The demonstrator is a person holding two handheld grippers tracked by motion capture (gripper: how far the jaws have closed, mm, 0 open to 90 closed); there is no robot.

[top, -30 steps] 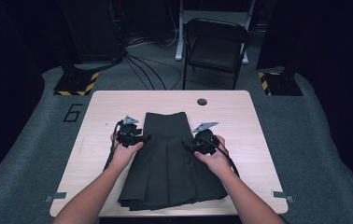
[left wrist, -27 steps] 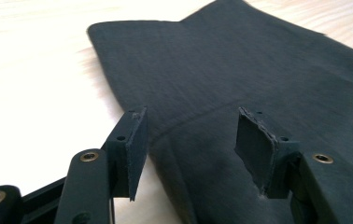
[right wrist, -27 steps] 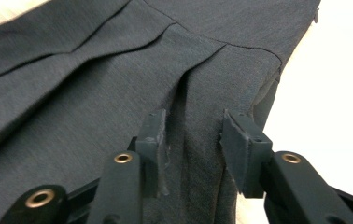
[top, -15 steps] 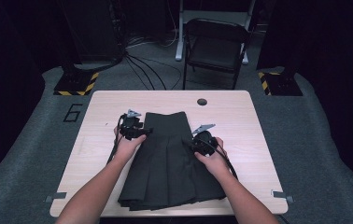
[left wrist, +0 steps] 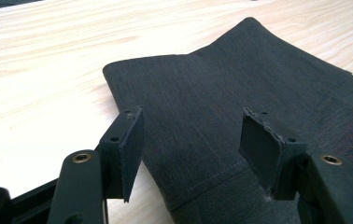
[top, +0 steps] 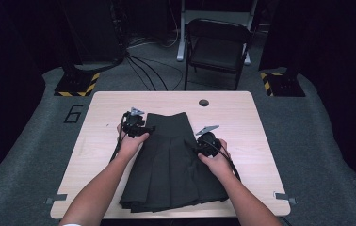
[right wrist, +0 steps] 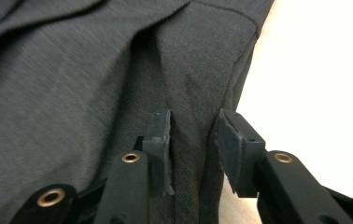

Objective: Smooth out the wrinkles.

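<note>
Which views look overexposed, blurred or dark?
Right gripper view: the table is blown out to white, and the skirt is softly blurred. Left gripper view: sharp, with bright wood. High view: the table is well lit and the room around it nearly black.

Both forearms are bare, no sleeves. Each gripper, left (top: pixel 141 129) and right (top: pixel 203 146), is black with a grey 3-cornered plate, a trailing black cable, brass-ringed screw holes and 2 worn dark rubber pads (left wrist: pixel 132 149).

Overhead light is falling evenly on the bench (top: pixel 261 141) while the surrounding room is lying dim. In the right gripper view, glare is bleaching the wood and the near cloth is blurring.
</note>
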